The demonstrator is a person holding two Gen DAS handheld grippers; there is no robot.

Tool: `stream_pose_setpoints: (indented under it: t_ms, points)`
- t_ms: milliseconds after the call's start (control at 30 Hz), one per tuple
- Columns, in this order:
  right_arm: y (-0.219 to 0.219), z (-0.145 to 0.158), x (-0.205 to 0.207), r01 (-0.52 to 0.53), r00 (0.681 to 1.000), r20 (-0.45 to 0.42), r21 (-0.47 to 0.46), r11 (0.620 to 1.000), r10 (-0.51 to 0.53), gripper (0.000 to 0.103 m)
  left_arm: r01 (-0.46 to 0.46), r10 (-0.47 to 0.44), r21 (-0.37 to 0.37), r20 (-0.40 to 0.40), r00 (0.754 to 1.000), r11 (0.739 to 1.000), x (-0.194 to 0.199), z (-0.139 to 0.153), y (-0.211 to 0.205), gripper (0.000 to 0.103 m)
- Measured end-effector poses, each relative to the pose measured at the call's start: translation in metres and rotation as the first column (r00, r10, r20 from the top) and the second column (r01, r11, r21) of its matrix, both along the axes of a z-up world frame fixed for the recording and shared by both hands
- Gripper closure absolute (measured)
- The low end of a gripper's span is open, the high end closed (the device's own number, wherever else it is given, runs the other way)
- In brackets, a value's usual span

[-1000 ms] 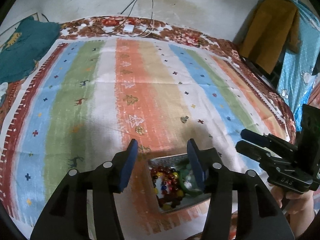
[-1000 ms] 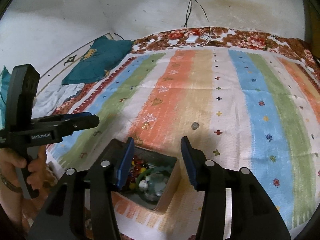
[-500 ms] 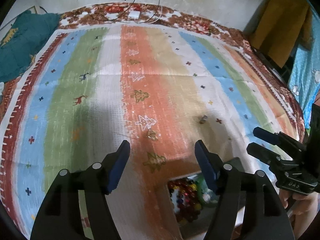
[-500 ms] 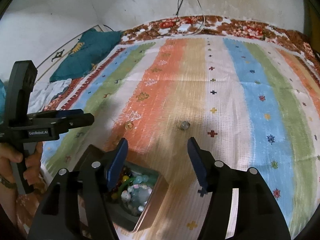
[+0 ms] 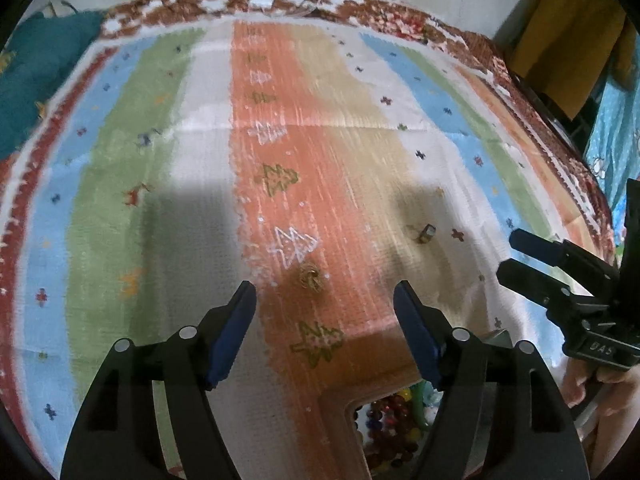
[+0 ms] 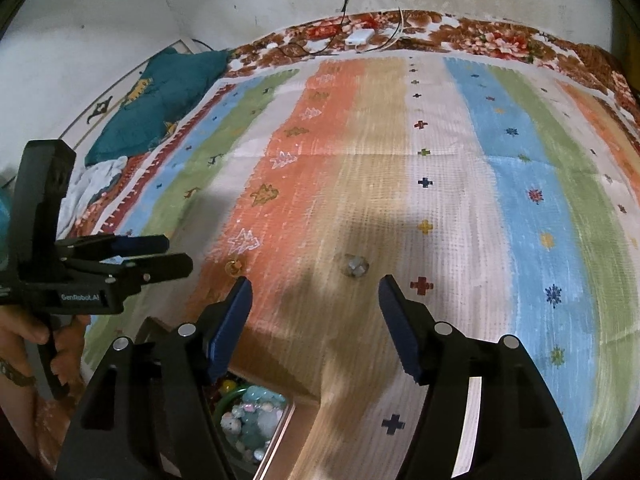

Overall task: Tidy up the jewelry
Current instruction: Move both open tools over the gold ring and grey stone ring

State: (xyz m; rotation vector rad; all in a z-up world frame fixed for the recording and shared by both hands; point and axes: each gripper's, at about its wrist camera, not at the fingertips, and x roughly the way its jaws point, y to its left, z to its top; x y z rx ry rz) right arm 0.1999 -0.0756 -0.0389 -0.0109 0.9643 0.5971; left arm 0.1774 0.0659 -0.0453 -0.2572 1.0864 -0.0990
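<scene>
A small gold piece (image 5: 310, 276) lies on the orange stripe just ahead of my left gripper (image 5: 324, 302), which is open and empty. A small silver piece (image 6: 354, 266) lies on the tan stripe just beyond my right gripper (image 6: 315, 290), also open and empty. The silver piece (image 5: 426, 234) and the right gripper (image 5: 516, 254) show in the left wrist view too. The gold piece (image 6: 233, 267) and the left gripper (image 6: 176, 254) show in the right wrist view. A jewelry box (image 5: 340, 396) holding beads sits near me, its rim (image 6: 286, 424) behind the fingers.
The striped mat (image 6: 520, 200) covers a bed with a floral border. A teal pillow (image 6: 160, 96) and a white cloth (image 6: 100, 180) lie at the left. A white charger (image 6: 360, 36) with cables sits at the far edge. Yellow and blue fabrics (image 5: 568, 40) hang at the right.
Both grippers moved forward over the mat, away from the box and closer to the loose pieces. The box slid to the bottom of both views. Both jaws opened wider.
</scene>
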Motion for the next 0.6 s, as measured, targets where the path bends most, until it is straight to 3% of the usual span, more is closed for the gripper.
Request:
stream_pose_setpoints:
  t_ms: [333,600]
  points:
    - [0.012,-0.021,0.023,-0.020,0.998,-0.064,-0.039,0.999,0.017,0.038,-0.007,0.003,-0.053,-0.062,0.998,0.999,0.019,-0.019,0.007,0.032]
    - [0.017,-0.034,0.039,-0.012,0.995,-0.103,-0.054,0.998,0.006,0.038,0.029,-0.030,-0.010,-0.097,0.995,1.000,0.030,-0.033,0.002,0.032]
